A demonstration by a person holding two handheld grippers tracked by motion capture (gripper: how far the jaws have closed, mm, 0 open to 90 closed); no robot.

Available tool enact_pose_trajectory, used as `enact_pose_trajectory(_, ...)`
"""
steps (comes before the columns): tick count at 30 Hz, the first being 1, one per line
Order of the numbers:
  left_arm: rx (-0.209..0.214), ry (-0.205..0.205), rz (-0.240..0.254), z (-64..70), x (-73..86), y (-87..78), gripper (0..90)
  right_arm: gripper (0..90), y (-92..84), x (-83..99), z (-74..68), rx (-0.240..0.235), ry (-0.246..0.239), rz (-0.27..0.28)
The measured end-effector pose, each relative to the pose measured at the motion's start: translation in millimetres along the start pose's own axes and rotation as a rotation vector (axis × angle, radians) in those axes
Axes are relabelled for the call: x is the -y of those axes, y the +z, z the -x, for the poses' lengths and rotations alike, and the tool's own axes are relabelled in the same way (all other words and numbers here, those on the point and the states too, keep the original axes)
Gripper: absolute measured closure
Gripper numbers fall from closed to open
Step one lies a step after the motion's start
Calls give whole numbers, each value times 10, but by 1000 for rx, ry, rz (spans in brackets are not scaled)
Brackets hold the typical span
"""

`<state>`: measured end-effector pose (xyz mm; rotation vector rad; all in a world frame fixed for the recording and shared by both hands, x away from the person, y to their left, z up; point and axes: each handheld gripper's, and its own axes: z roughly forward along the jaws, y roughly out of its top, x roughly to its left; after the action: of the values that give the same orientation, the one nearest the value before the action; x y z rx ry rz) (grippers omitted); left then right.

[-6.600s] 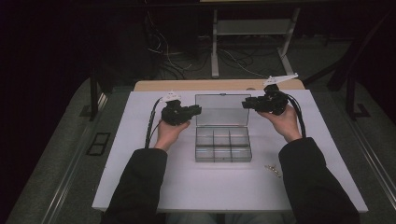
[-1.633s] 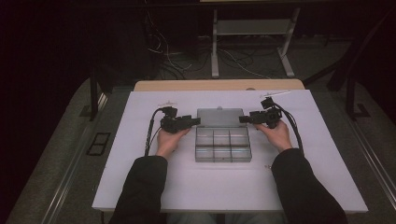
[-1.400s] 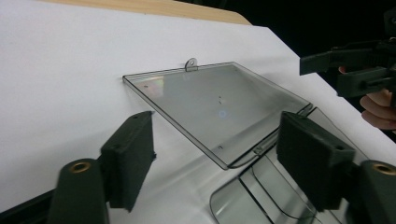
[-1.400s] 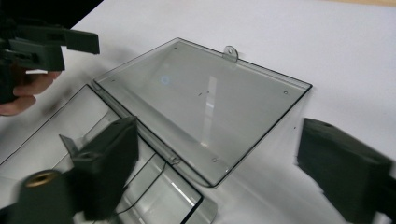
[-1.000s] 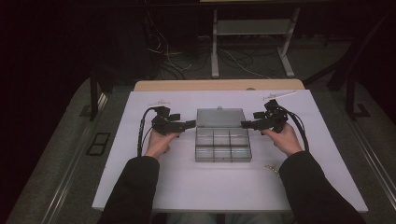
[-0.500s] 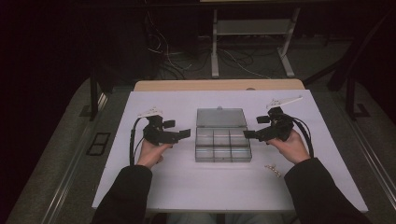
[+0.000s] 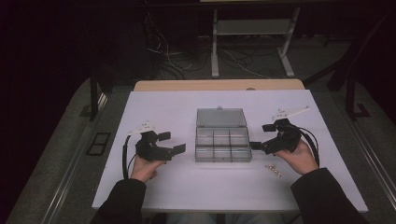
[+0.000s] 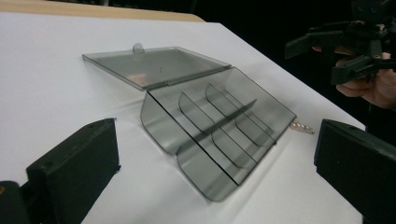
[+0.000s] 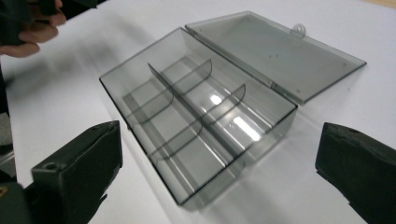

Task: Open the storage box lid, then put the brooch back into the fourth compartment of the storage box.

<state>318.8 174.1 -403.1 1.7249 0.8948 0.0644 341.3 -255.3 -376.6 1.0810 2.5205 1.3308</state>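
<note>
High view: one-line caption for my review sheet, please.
Open left gripper and right gripper flank an open, empty compartment box on the white table.

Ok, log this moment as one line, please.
box: lid open flat, compartments empty | left gripper: jaws open, beside box, apart | right gripper: jaws open, holding nothing | small chain: on table near right hand

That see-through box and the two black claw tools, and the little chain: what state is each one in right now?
Compartment box: open, compartments empty.
Lid: folded back flat on the table.
Left gripper: jaws open, holding nothing, beside the box.
Right gripper: jaws open, holding nothing, beside the box.
Small chain: lying loose on the table, outside the box.
</note>
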Motion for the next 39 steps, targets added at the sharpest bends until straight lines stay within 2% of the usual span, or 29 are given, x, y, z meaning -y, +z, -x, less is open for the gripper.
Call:
enact_pose_trajectory(3, -6, 12, -1, 46, 57, -39, 0, 4, -32, 59, -17, -2, 2, -3)
enact_pose_trajectory(8, 1, 1, 7, 77, 182, -75, 0, 4, -60, 165, -49, -6, -4, -25)
enact_pose_trajectory(18, 18, 6, -30, 178, 363, -111, 0, 4, -127, 416, -27, 18, -2, -71)
enact_pose_trajectory(22, 18, 23, -49, 191, 404, -108, 0, 4, -142, 502, -5, 21, 8, -92)
enact_pose_trajectory(25, 13, 30, -49, 191, 410, -112, 0, 4, -152, 571, 4, 34, 2, -122)
enact_pose_trajectory(27, 8, 49, -54, 185, 413, -126, 0, 4, -154, 607, 3, 58, -6, -149)
enact_pose_trajectory(30, 0, 44, -45, 166, 420, -157, 0, 6, -169, 681, 12, 80, -9, -186)
enact_pose_trajectory(31, -2, 44, -45, 158, 423, -164, 0, 49, -180, 704, 20, 75, -7, -191)
enact_pose_trajectory(33, -9, 36, -39, 140, 434, -175, 0, 69, -206, 746, 20, 76, -12, -196)
enact_pose_trajectory(34, -10, 34, -39, 134, 437, -177, 0, 103, -217, 762, 16, 81, -6, -203)
enact_pose_trajectory(35, -12, 34, -41, 130, 438, -179, 0, 197, -234, 780, 18, 75, -10, -207)
enact_pose_trajectory(36, -12, 32, -40, 126, 440, -179, 0, 217, -246, 800, 23, 65, -11, -205)
enact_pose_trajectory(39, -14, 29, -38, 118, 446, -175, 0, 306, -255, 853, 36, 72, 1, -219)
